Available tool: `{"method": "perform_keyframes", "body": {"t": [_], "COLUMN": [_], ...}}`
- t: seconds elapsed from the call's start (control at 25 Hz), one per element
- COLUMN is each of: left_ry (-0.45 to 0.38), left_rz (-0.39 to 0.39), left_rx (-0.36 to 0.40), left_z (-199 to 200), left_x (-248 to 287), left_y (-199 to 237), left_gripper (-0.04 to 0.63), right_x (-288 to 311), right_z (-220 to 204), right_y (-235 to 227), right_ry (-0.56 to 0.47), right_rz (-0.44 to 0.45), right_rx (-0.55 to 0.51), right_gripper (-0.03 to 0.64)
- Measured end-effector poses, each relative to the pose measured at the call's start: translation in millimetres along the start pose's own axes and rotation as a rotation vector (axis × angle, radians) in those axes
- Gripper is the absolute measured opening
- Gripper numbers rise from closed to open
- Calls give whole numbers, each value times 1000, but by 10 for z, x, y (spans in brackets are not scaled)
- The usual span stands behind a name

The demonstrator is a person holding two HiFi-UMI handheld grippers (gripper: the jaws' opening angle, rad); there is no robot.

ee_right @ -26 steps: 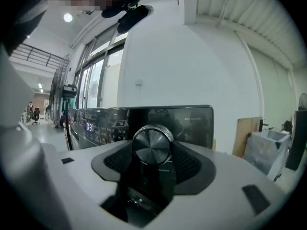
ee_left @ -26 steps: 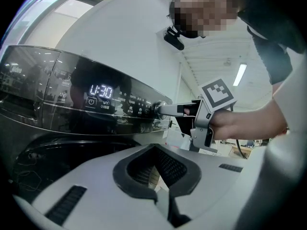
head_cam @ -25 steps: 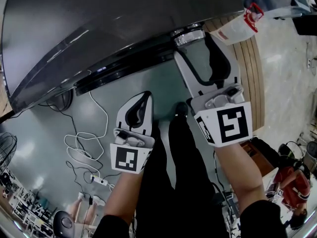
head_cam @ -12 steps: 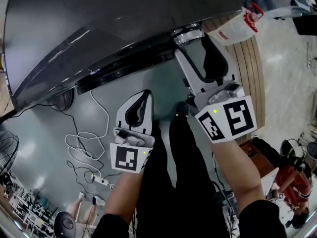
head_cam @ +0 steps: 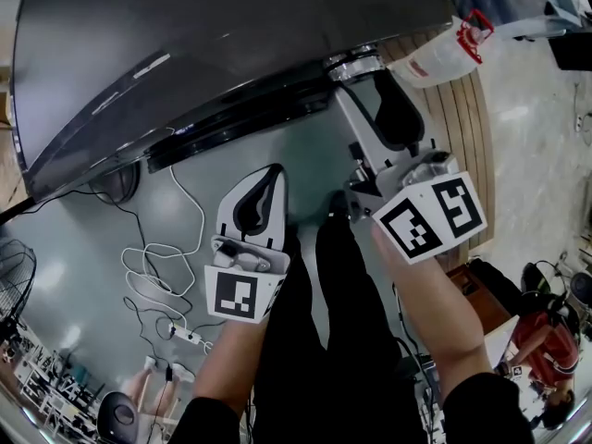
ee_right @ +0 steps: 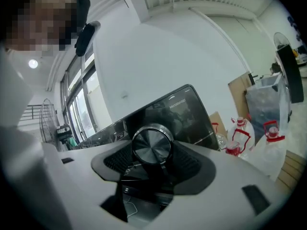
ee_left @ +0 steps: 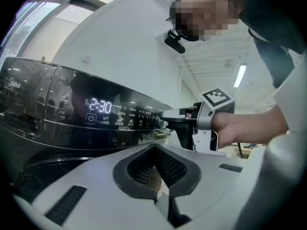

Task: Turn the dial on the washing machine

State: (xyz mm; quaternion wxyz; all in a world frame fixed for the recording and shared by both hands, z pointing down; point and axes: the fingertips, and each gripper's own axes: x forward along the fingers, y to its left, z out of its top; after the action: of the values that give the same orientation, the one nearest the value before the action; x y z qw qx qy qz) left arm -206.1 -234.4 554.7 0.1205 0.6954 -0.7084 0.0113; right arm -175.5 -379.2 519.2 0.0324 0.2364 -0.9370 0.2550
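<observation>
Moved: my right gripper [head_cam: 359,80] has rolled at the wrist since a second ago, tipping its marker cube while the jaws stay on the dial.
Washing machine [head_cam: 185,54]: dark, with a lit control panel.
Right gripper: clenched on the dial, jaws either side of it.
Left gripper [ee_left: 156,152]: jaws together on nothing, well below the dial.
Dial [ee_right: 152,145]: silver knob at the panel's right end.
Doing it well: I judge an even squeeze and a roll about the dial's own axis, without pulling outward.

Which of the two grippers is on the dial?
The right gripper: its jaws clamp the silver dial. The left gripper hangs clear, jaws together.
</observation>
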Motion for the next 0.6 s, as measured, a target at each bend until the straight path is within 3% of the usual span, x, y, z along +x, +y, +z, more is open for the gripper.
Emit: {"method": "perform_keyframes", "body": {"t": [0.16, 0.6], "left_ry": [-18, -52], "left_rz": [-2, -8], "left_rx": [3, 4], "left_z": [80, 231], "left_x": [19, 53], "left_y": [8, -16], "left_gripper": [8, 8], "right_x": [-2, 20], "right_z": [-9, 17], "right_y": [-16, -12], "right_ry": [-11, -28], "right_rz": [10, 55], "right_rx": [131, 332], "right_gripper": [265, 265]}}
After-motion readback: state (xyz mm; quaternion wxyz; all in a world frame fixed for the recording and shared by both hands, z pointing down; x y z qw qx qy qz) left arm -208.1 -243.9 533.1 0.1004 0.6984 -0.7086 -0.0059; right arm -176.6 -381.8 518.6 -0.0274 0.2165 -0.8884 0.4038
